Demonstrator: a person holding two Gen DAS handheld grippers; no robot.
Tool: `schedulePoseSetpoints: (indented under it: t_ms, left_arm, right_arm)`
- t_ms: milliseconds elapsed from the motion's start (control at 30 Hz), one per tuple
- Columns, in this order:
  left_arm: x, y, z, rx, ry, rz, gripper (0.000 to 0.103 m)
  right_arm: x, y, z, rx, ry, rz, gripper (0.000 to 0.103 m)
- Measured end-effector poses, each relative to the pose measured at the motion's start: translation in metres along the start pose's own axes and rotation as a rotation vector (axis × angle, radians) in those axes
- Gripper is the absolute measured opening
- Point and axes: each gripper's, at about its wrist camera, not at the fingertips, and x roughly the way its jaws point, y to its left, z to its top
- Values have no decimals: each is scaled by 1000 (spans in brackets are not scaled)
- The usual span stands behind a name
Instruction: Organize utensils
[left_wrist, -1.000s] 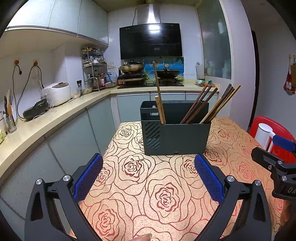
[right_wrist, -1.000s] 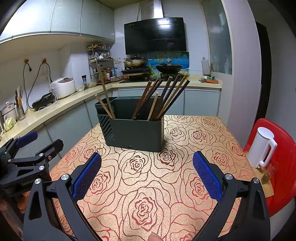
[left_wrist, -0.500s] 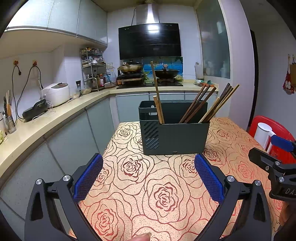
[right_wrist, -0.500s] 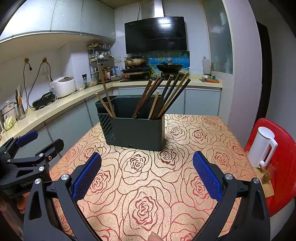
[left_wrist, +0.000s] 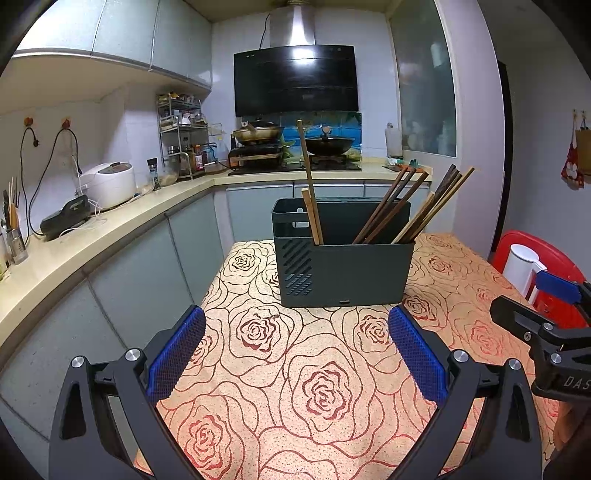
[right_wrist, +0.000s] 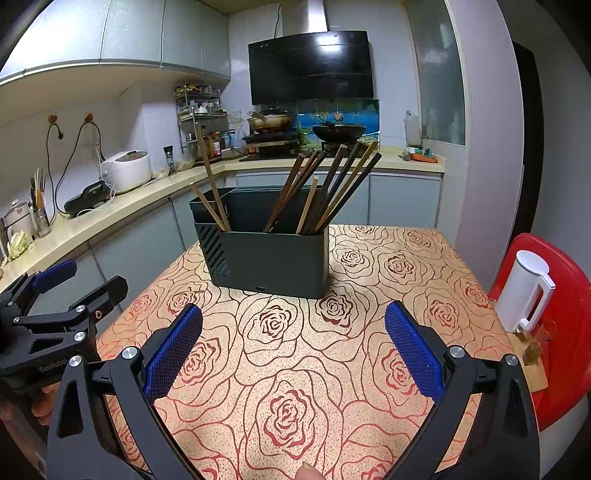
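Kitchen cabinets and a range hood frame a rose-patterned worktop (left_wrist: 314, 391) on which a dark utensil caddy (left_wrist: 343, 273) stands upright near the far edge. Seen from the left wrist, the left gripper (left_wrist: 295, 354) hangs low over the cloth with its blue pads spread wide and nothing between them, well short of the caddy. Two light wooden sticks (left_wrist: 310, 206) stand almost straight at the caddy's left end, while the dark chopsticks (left_wrist: 406, 206) lean to the right, apparently because they rest against the rim. The right gripper (left_wrist: 546, 325) shows at the frame's edge.

From the right wrist, the right gripper (right_wrist: 291, 350) is likewise spread apart and empty, aimed at the caddy (right_wrist: 269, 258), with the left gripper (right_wrist: 55, 317) off to its side. Here the chopsticks (right_wrist: 332, 192) fan out of the caddy's right portion; whether a divider separates them from the pale sticks (right_wrist: 210, 192) is hard to tell. A white kettle (right_wrist: 524, 295) sits beside the worktop on a red chair (right_wrist: 565, 332), clear of the work. No utensil lies loose on the cloth, so both grippers likely wait back from the caddy.
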Motion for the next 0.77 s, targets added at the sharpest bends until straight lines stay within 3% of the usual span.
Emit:
schedulePoseSetpoints:
  t_ms: [433,767]
  left_arm:
    - [-3,-3,-3,8,-26,-1,96]
    - [1,1,1,-8,-2,8,96]
  right_arm:
    - [1,-3,-4,10,0,-5,96]
    - [2,-1,-2,5,5,3,96]
